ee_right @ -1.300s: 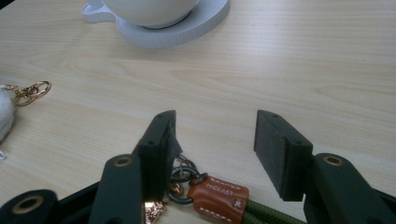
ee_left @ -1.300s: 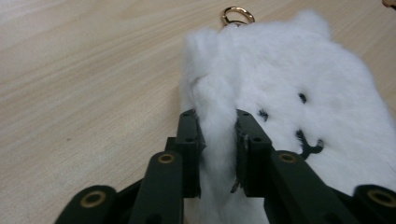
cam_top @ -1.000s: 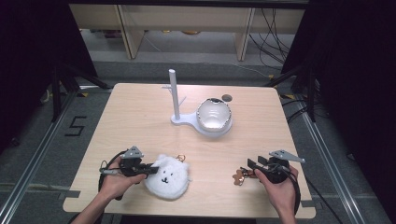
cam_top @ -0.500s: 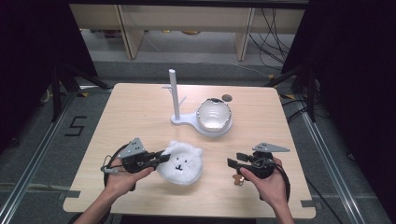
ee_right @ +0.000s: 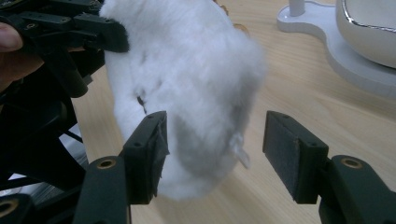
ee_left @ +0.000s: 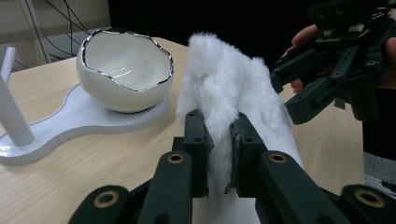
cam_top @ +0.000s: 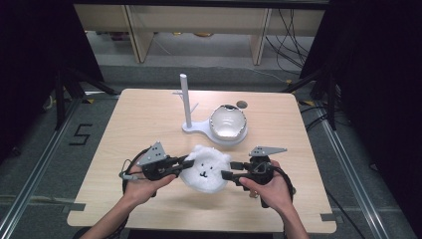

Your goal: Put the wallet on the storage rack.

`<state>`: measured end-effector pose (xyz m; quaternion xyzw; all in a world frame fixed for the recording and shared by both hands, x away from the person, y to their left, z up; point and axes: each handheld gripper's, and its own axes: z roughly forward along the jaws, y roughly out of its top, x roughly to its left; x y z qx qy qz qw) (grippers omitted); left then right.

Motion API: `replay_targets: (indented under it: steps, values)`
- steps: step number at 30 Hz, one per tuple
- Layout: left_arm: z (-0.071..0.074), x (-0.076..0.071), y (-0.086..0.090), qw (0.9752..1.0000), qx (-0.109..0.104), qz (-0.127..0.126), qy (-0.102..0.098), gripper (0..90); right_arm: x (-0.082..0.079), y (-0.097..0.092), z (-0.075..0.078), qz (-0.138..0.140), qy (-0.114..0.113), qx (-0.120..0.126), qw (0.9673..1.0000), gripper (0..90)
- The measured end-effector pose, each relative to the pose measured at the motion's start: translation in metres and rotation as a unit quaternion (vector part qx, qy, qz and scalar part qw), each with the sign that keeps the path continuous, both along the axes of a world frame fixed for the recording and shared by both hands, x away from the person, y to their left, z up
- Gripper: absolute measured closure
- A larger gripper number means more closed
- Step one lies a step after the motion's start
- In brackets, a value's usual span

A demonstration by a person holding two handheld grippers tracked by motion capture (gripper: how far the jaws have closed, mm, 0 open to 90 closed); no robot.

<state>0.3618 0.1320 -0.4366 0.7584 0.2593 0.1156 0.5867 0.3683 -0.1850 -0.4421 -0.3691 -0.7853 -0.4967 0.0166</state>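
Two grippers are brought to one white plush toy [cam_top: 205,169] at the lower centre of the high view.

The toy's fur is pinched by the left gripper [cam_top: 188,163]; the right gripper [cam_top: 228,175], held level, has just been opening, the toy's edge between its spread jaws.

Black left gripper [cam_top: 185,163]; brass pivot screws; grey 3-cornered top plate; trailing cable
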Motion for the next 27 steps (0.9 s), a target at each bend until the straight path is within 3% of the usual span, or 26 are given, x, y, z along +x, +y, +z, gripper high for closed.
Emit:
replay_targets:
  steps: [2,4,7,12,18,19,20,21,24,25,26,27]
  values:
    - [0.000,0.000,-0.001,1.0000,-0.003,0.001,0.002,79.1,0.000,0.002,0.000,0.000,0.006,-0.003,1.0000,41.3]
    - [0.001,0.000,-0.002,1.0000,-0.005,-0.002,0.000,79.1,0.003,0.006,-0.002,0.017,-0.005,-0.004,0.9998,41.8]
    - [0.000,0.000,-0.004,1.0000,-0.006,-0.003,0.000,78.9,0.002,0.008,-0.003,0.020,0.007,-0.004,0.9998,52.5]
    - [-0.003,0.001,-0.003,1.0000,-0.004,-0.001,0.002,78.3,0.002,0.006,-0.003,0.018,-0.001,-0.015,0.9997,68.2]
    - [-0.007,0.002,-0.005,1.0000,-0.001,-0.002,-0.002,75.7,0.001,0.004,-0.001,0.014,-0.017,-0.015,0.9996,74.0]
    - [-0.008,0.002,-0.005,1.0000,0.005,0.001,-0.002,72.5,-0.001,0.004,0.002,0.006,-0.011,-0.018,0.9998,74.8]
    - [-0.008,0.003,-0.005,0.9999,0.012,0.002,-0.005,70.0,0.000,0.003,0.003,0.007,-0.030,-0.025,0.9992,75.3]
    - [-0.009,0.003,-0.005,0.9998,0.018,0.005,-0.006,67.4,-0.001,0.003,0.005,-0.003,-0.022,-0.025,0.9994,75.6]
    - [-0.011,0.004,-0.001,0.9997,0.021,0.014,-0.008,55.9,-0.001,0.002,0.009,-0.009,-0.030,-0.029,0.9991,76.0]
    - [-0.014,0.003,0.005,0.9996,0.015,0.022,-0.007,52.7,0.001,0.000,0.012,-0.017,-0.049,-0.039,0.9979,76.2]
    - [-0.014,0.003,0.005,0.9996,0.015,0.022,-0.007,49.3,0.002,-0.002,0.015,-0.020,-0.054,-0.045,0.9973,76.2]
    - [-0.017,0.002,0.013,0.9990,0.024,0.037,-0.009,46.1,0.002,-0.003,0.017,-0.029,-0.050,-0.044,0.9973,76.3]
